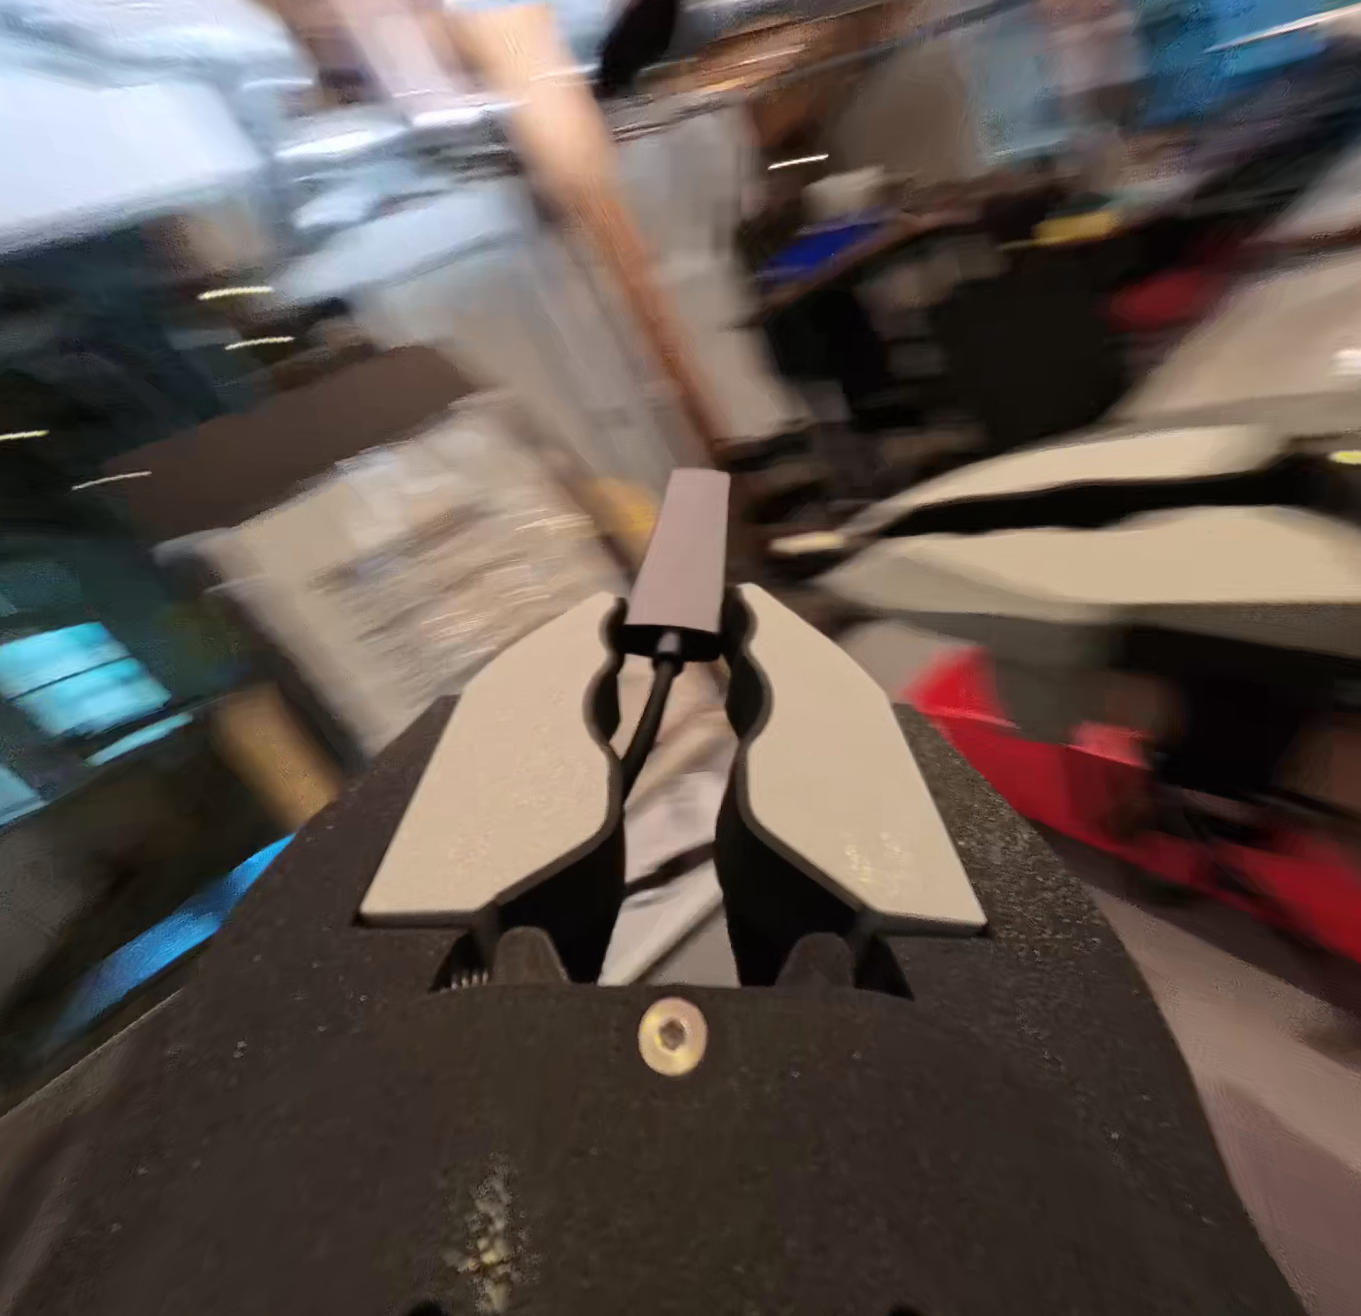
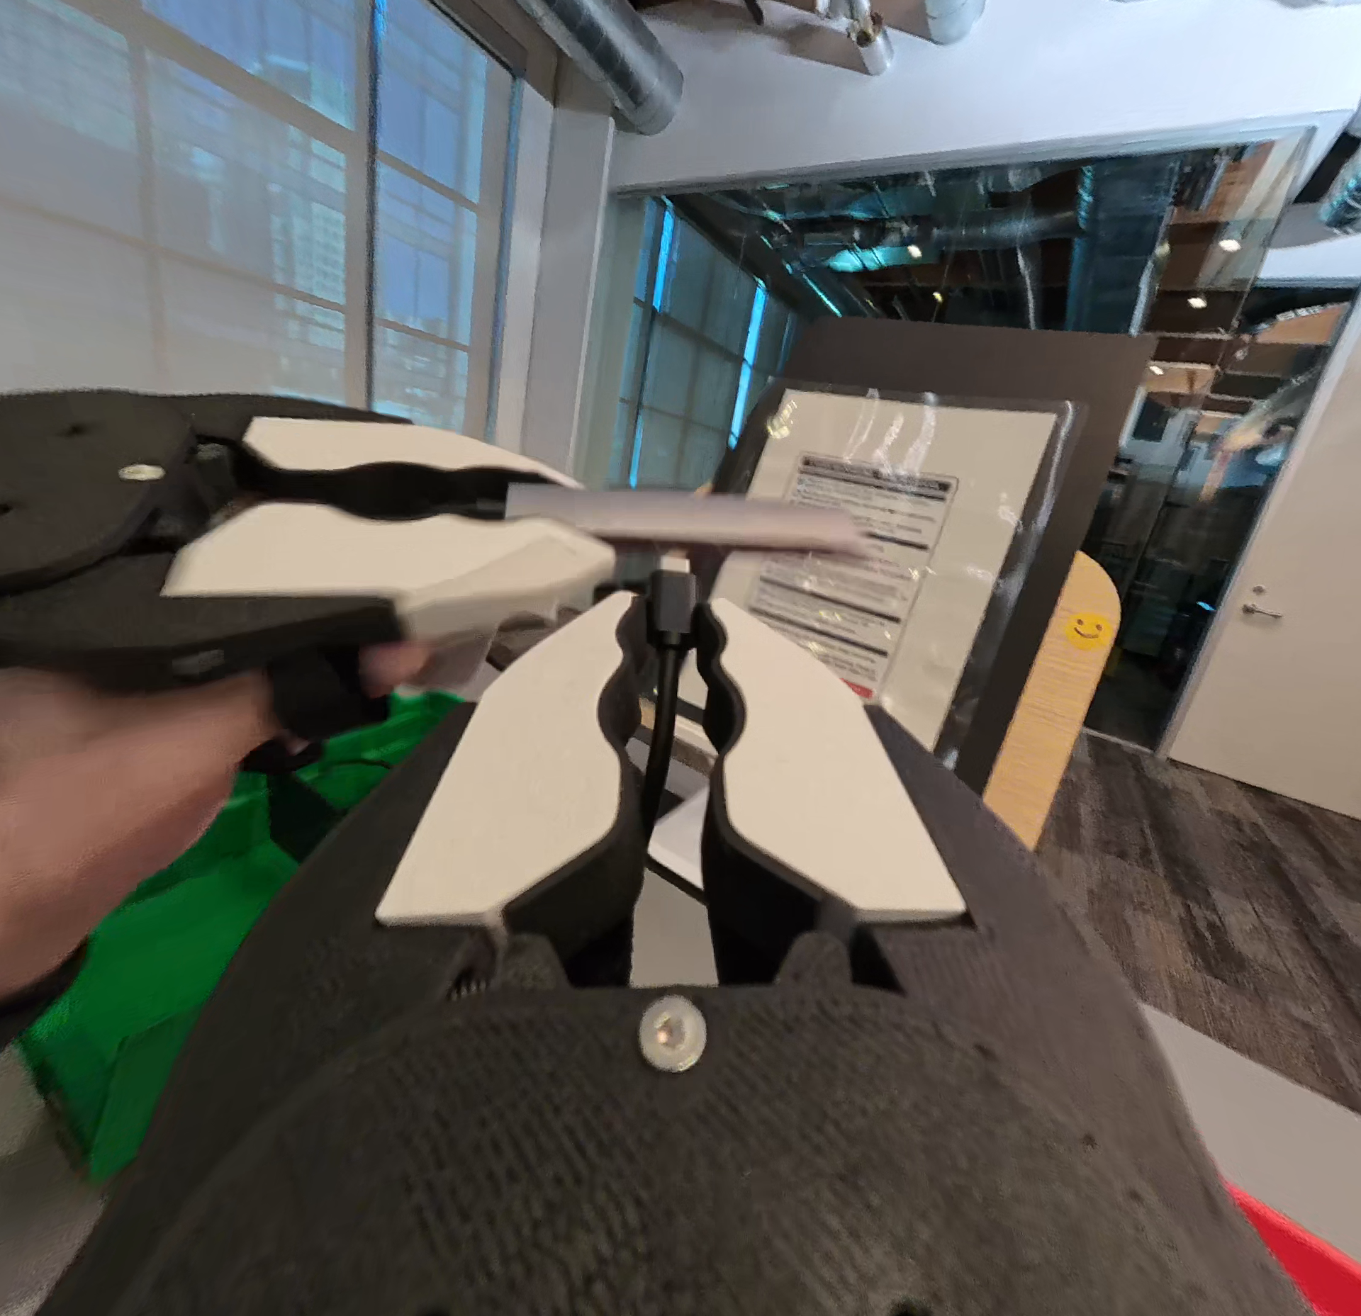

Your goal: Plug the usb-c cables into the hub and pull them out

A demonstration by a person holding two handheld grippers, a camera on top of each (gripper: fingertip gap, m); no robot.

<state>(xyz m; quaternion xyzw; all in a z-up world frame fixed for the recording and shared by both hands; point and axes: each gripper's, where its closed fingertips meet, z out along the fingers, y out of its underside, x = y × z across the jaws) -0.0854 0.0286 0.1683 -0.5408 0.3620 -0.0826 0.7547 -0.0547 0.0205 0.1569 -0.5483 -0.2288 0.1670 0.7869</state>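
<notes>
1. Left tongs (image 1: 672,622) pinch the near end of the grey hub (image 1: 681,544). The hub sticks straight out past the fingertips, and its own black lead (image 1: 648,714) drops back between the fingers.
2. Left wrist view background is heavily motion-blurred; only red and white shapes can be made out.
3. Right tongs (image 2: 666,603) are pressed onto the black usb-c cable (image 2: 663,714), gripping it at the plug (image 2: 672,603).
4. The plug's metal tip (image 2: 674,565) sits right at the hub's underside edge; I can't tell whether it is seated or just touching.
5. In the right wrist view the hub (image 2: 707,522) lies crosswise above the plug, held by the left tongs (image 2: 582,522) coming in from the left, with a hand (image 2: 110,787) on that handle.
6. Behind: a laminated sheet (image 2: 906,544) on a dark board, windows (image 2: 258,213), and green cloth (image 2: 184,934) low on the left.
</notes>
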